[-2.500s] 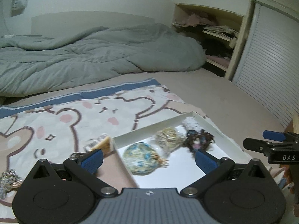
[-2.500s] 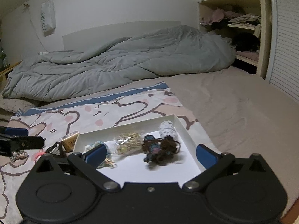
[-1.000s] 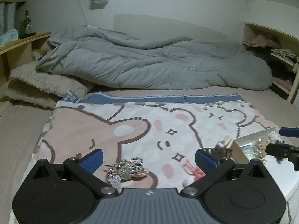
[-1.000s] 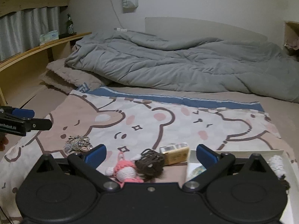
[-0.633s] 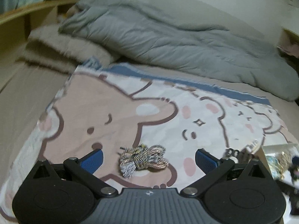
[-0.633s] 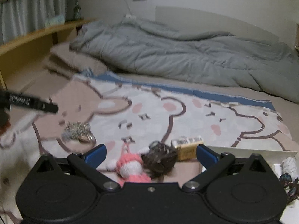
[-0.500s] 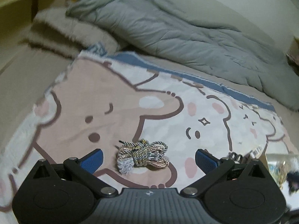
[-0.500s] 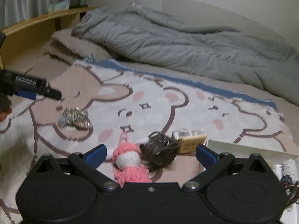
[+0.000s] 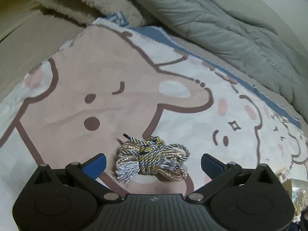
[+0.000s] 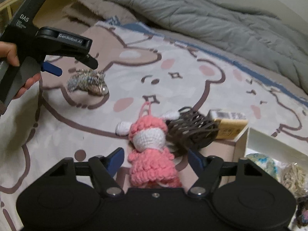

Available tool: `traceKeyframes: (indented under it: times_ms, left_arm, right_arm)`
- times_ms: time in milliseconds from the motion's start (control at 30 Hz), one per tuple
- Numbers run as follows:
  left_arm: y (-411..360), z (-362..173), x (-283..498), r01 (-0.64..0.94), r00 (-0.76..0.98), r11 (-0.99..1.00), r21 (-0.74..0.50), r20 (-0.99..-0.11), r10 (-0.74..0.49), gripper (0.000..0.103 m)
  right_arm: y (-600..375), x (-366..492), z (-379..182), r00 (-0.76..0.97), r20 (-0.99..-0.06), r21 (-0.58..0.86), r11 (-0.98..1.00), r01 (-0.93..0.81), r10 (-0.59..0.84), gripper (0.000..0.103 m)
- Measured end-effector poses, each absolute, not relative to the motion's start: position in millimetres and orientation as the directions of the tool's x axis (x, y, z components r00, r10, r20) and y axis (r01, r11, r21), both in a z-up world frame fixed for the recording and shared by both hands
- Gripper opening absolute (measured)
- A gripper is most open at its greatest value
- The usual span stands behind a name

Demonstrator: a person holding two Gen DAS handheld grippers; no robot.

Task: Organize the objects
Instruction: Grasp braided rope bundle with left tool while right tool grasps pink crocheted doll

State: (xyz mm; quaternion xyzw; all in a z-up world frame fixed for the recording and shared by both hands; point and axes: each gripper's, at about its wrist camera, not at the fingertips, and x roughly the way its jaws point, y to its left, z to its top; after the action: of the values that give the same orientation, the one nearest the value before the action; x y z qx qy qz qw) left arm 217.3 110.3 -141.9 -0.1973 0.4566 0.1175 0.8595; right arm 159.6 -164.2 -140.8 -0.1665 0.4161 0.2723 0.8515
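A knotted bundle of grey, gold and pink cord (image 9: pixel 152 158) lies on the bear-print blanket (image 9: pixel 115 96). My left gripper (image 9: pixel 153 162) is open with the bundle between its blue fingertips; the right wrist view shows it (image 10: pixel 75 65) just over the bundle (image 10: pixel 87 81). My right gripper (image 10: pixel 156 158) is open, with a pink crocheted doll (image 10: pixel 150 148) between its fingers. A brown cord coil (image 10: pixel 192 132) touches the doll's right side. A small yellow box (image 10: pixel 229 127) lies beyond it.
A white tray (image 10: pixel 269 144) at the right holds a blue-and-cream ball (image 10: pixel 263 163), a pale string bundle (image 10: pixel 294 175) and other small items. A grey duvet (image 10: pixel 211 13) and a beige fluffy pillow (image 9: pixel 86 2) lie at the back.
Both grippers have turned left from the tray and dropped toward the blanket. The left has closed in on the cord bundle, the right on the pink doll.
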Motion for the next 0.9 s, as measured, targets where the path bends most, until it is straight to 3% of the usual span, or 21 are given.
traceKeyframes:
  times_ms: [533,700,900]
  left_arm:
    - [103.3,-175.6,241.5,-0.408,0.478,0.901,-0.147,-0.875,0.074,0.101]
    - [102.5,-173.0,241.0,-0.399,0.496,0.905,-0.148,-0.865,0.077,0.087]
    - [103.3,-165.9,238.0,-0.386,0.503,0.907,-0.170,-0.863,0.052,0.083]
  right_arm:
    - [-150.7,181.5,-163.3,0.428,-0.844,-0.005,0.793,-0.609,0.323,0.068]
    - [-151.6,185.8,-169.7,0.398,-0.858,0.019,0.794,-0.608,0.325,0.055]
    - [-151.1,183.4,-166.7,0.401,-0.859,0.003,0.787,-0.617,0.318,0.046]
